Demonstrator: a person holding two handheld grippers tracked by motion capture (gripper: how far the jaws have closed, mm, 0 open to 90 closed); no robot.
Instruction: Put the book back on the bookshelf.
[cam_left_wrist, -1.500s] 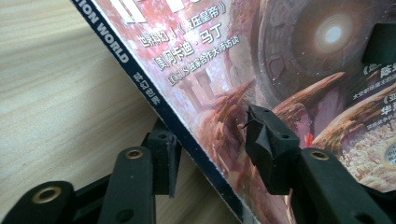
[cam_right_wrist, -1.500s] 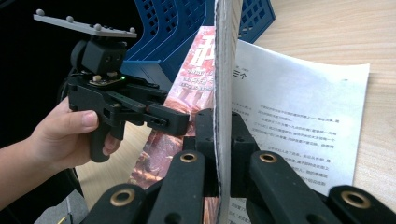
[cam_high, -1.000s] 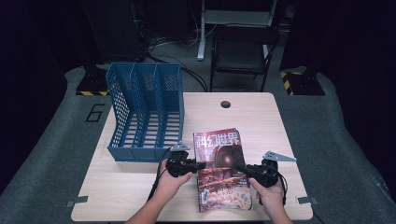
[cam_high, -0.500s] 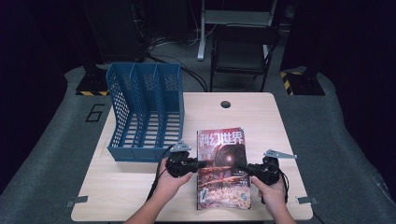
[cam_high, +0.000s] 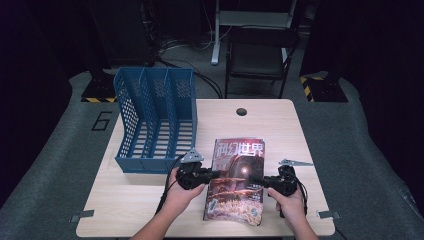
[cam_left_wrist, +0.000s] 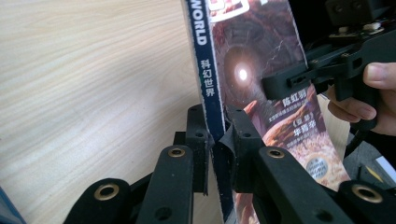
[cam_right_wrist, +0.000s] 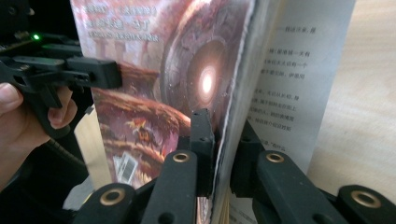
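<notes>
Two hand-held grippers pinch my magazine (cam_high: 236, 182), which lies on the tabletop (cam_high: 150, 200) just right of the blue rack (cam_high: 155, 120). The left hand-held gripper (cam_left_wrist: 217, 135) has just been closing and clamps the spine; the right hand-held gripper (cam_right_wrist: 224, 149), easing slightly, nips the page edge. I judge that thin hold may slip, letting pages splay or tear.

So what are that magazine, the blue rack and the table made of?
The magazine looks like paper: its cover catches the light, so it is probably glossy, and matt printed pages show behind it. The blue file rack seems moulded plastic, its walls an open grid. The table shows pale wood grain, possibly laminate.
</notes>
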